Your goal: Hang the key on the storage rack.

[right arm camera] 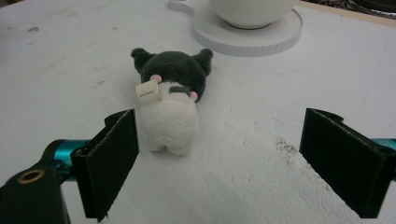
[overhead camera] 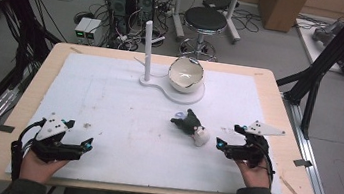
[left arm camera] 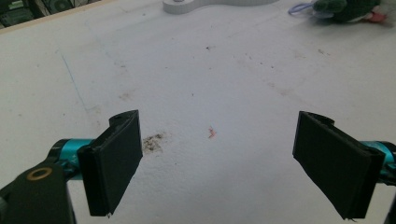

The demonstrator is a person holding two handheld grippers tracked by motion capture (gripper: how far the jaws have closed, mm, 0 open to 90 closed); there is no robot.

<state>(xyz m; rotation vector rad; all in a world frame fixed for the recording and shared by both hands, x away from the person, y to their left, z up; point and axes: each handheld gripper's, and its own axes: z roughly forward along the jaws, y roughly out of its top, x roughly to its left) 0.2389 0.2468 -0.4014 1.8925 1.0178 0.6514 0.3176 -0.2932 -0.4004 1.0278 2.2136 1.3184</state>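
Black jaws of the right gripper stand wide apart, holding nothing; a dark-and-white plush toy lies on the table just ahead of them. Left gripper also gapes, with bare white table ahead.

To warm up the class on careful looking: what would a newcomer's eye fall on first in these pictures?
Probably the small dark green and white plush toy lying alone mid-table, just ahead of the open right hand-held gripper. Next, the white ceramic bowl on the round white stand with its upright white post at the far side. The left hand-held gripper rests open near the front left.
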